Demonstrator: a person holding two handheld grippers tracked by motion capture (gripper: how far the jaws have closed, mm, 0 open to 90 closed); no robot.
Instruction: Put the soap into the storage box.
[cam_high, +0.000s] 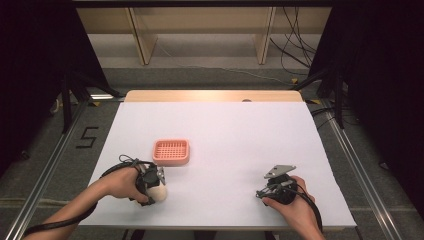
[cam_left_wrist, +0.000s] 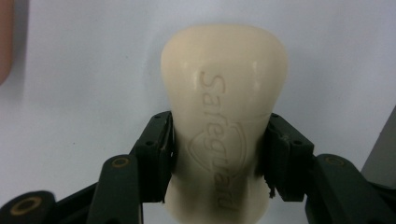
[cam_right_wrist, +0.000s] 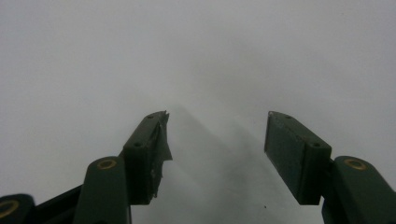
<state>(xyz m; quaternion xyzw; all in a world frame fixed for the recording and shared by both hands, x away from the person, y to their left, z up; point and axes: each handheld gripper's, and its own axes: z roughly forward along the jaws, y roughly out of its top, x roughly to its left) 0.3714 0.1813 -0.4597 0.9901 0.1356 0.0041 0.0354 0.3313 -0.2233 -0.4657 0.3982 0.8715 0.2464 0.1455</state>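
The left gripper (cam_high: 159, 189) sits low near the worktop's front-left corner, forearm coming in from the front edge, its jaws clamped on something. The right gripper (cam_high: 262, 192) rests near the front-right, jaws apart.

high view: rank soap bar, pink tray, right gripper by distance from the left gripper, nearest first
1. Soap bar: clamped between the jaws of the left gripper, at the table's near left.
2. Pink tray: just beyond it, slightly to the right.
3. Right gripper: across the table at the near right, jaws open over bare white surface.
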